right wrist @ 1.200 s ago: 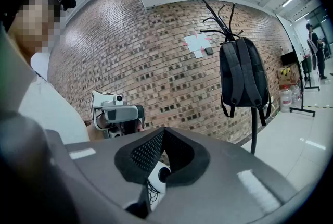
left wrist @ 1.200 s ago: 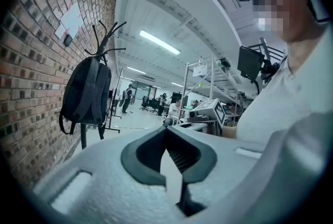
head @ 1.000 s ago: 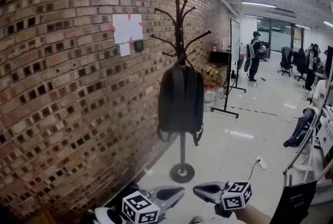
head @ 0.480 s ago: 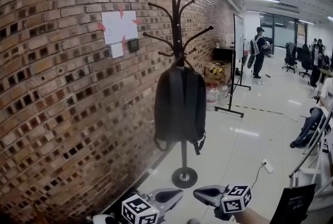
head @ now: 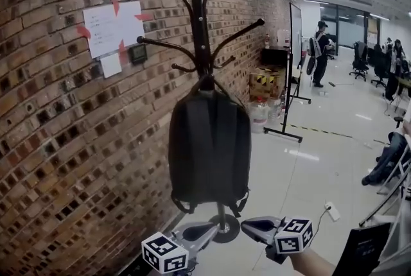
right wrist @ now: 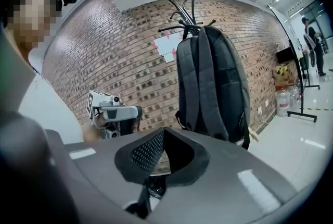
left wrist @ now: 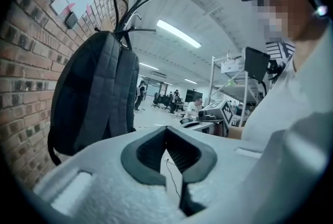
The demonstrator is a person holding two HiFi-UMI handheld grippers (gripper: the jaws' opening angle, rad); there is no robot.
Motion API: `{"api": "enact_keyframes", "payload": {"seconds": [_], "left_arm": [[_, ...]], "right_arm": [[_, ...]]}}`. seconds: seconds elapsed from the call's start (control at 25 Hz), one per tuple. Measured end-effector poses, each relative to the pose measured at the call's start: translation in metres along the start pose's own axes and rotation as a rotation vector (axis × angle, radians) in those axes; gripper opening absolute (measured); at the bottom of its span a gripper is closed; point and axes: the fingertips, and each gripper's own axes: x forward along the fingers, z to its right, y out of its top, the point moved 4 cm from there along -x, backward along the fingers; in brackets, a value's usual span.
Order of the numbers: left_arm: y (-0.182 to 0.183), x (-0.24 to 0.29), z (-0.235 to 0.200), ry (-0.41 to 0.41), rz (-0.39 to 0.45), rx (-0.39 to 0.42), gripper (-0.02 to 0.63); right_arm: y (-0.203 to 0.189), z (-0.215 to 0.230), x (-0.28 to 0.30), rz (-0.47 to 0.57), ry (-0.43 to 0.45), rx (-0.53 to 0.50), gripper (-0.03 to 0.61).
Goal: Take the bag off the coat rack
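Observation:
A dark backpack hangs by its top loop from a black coat rack beside the brick wall. Its shoulder straps face me. Both grippers sit low in the head view, below and short of the bag, touching nothing. My left gripper is shut and empty. So is my right gripper. In the left gripper view the backpack fills the left side beyond the closed jaws. In the right gripper view the backpack hangs straight ahead under the rack hooks.
The brick wall runs along the left with taped papers. The rack's round base stands on the glossy floor. A whiteboard stand, boxes and a standing person are farther back. Chairs and desks stand at the right.
The view has closed in on the rack: the backpack appears larger and more central. Both grippers stay low and shut, side by side.

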Motion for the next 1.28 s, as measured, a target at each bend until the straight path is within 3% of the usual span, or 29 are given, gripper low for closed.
{"api": "enact_keyframes", "payload": {"seconds": [0.2, 0.36, 0.64, 0.84, 0.96, 1.16, 1.28], "left_arm": [[0.031, 0.027, -0.028, 0.024, 0.015, 0.022, 0.002], [0.041, 0.031, -0.04, 0.048, 0.012, 0.045, 0.002], [0.049, 0.027, -0.061, 0.083, 0.054, 0.033, 0.002], [0.09, 0.018, -0.092, 0.108, 0.067, 0.117, 0.002], [0.116, 0.013, -0.117, 0.098, 0.088, 0.125, 0.002], [0.162, 0.005, -0.157, 0.108, 0.109, 0.198, 0.09], [0.192, 0.005, -0.177, 0.123, 0.088, 0.269, 0.189]], "right_arm": [[0.04, 0.043, 0.008, 0.018, 0.002, -0.08, 0.0], [0.056, 0.055, 0.014, 0.052, 0.03, -0.077, 0.0], [0.076, 0.069, 0.012, 0.104, 0.001, -0.121, 0.0], [0.122, 0.084, 0.018, 0.129, -0.019, -0.188, 0.0], [0.153, 0.096, 0.016, 0.166, -0.05, -0.238, 0.0], [0.202, 0.129, 0.009, 0.244, -0.11, -0.257, 0.0], [0.232, 0.143, 0.009, 0.262, -0.121, -0.277, 0.0]]}}
